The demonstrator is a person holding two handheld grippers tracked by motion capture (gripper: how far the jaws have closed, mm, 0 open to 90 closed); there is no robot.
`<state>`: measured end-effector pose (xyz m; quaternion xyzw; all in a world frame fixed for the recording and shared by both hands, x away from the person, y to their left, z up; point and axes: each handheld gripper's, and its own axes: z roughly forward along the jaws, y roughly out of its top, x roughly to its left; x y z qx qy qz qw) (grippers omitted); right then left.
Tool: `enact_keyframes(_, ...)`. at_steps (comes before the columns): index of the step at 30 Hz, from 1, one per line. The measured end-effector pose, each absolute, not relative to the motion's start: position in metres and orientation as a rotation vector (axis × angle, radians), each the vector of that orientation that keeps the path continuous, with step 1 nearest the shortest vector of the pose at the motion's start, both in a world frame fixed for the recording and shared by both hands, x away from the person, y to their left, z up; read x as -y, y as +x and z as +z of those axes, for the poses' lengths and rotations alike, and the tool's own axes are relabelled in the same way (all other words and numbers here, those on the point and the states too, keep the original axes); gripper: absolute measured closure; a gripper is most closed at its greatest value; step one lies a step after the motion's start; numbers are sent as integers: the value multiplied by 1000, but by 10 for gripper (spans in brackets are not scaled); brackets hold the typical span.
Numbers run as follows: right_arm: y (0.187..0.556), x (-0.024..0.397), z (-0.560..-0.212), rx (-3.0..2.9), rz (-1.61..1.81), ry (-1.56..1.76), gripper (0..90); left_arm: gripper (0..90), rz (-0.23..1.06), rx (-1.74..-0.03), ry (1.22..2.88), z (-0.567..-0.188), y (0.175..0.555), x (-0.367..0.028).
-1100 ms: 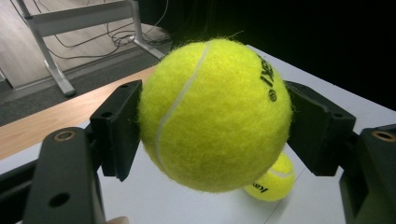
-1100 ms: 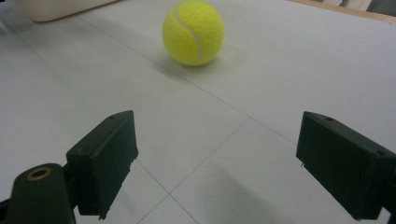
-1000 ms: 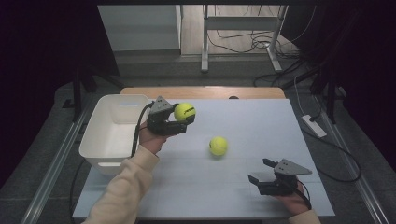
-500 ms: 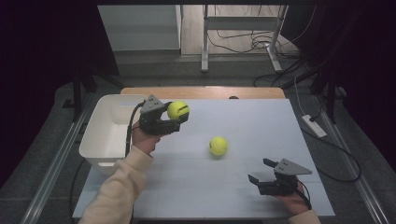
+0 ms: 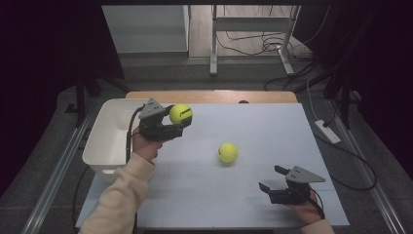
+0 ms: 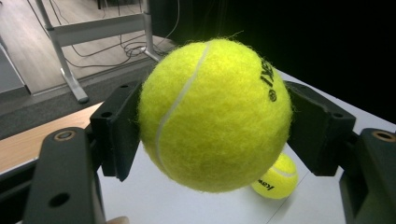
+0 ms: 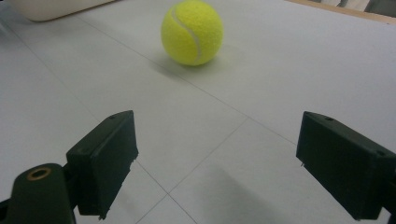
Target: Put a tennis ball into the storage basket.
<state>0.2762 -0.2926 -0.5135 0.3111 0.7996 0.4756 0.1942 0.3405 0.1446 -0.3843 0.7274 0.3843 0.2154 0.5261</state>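
a person works at a pale grey counter [image 5: 204, 195] with a set of black tongs in each hand. the left tongs [image 5: 171, 121] are clamped on a yellow tennis ball [image 5: 180, 113], which hangs in the air just beside the near corner of a white bin [image 5: 100, 146] at the counter's left side. in the left gripper view the held tennis ball [image 6: 215, 114] is squeezed between both black pads, one pressing each side, with its white seam curving down the front.

a second tennis ball [image 5: 227, 152] lies on the counter near the middle, well apart from both hands. the right tongs [image 5: 275, 181] rest low at the near right, jaws spread wide with nothing between them. in the right gripper view the loose ball [image 7: 192, 31] sits ahead of the open pads.

the step in hand looks like carrying the gripped ball to the bin. the ball seems to be over the counter's edge rather than over the bin, though the overhead angle makes that hard to judge. the next move likely calls for shifting the left hand further left until the ball is above the bin's opening, then spreading the jaws to drop it in.
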Motion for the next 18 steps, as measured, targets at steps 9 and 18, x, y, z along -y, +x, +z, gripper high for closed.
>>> enact_keyframes(9,276,293,-513,-2241,1333,873,127,269,525,-926,1726,-381,338,-151)
enact_keyframes(18,276,293,-513,-2240,1334,874,127,269,538,-936,1715,-379,337,-159)
